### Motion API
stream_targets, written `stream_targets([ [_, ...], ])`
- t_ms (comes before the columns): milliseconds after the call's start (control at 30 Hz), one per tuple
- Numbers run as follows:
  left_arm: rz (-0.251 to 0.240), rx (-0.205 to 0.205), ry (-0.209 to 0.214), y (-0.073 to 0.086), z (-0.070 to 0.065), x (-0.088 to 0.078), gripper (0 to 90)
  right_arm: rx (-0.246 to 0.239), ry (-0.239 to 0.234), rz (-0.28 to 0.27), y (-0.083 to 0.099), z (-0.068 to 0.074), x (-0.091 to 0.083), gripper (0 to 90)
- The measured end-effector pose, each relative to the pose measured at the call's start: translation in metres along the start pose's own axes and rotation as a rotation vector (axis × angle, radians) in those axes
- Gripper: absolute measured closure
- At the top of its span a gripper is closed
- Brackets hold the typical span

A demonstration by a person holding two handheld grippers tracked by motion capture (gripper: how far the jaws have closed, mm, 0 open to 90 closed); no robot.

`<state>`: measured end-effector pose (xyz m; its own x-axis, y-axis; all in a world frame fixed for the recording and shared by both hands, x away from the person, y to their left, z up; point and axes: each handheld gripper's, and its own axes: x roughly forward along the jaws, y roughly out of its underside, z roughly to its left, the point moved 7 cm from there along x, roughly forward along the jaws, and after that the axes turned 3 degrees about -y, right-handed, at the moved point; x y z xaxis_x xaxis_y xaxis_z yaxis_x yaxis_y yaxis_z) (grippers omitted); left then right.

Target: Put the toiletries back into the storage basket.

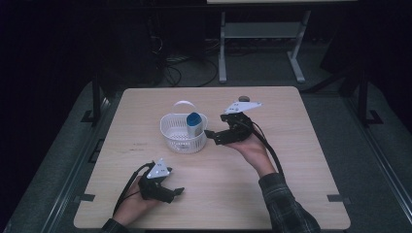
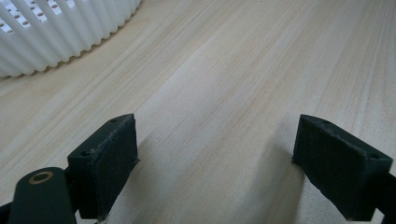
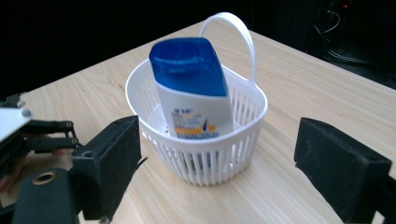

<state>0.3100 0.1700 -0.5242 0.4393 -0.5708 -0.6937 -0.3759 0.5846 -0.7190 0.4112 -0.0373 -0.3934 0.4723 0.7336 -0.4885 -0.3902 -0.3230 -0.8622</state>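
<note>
Jaws of the right gripper (image 3: 217,172) stand wide apart, empty, just beside the white basket (image 3: 243,126). Blue-capped bottle (image 3: 194,88) stands tilted inside that basket. Left gripper (image 2: 215,163), likewise spread and empty, rests on the table (image 1: 291,184) near the basket.

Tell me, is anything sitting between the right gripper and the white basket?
No. In the right gripper view, the open right gripper faces the white basket with just bare wooden table between them. The bottle stands inside the basket.
</note>
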Motion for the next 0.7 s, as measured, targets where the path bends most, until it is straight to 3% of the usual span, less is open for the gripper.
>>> stream_targets([
  [700,-0.002,-0.002,0.000,0.000,0.000,0.000,12.8,0.039,0.041,-0.009,0.046,-0.013,-0.048,14.1],
])
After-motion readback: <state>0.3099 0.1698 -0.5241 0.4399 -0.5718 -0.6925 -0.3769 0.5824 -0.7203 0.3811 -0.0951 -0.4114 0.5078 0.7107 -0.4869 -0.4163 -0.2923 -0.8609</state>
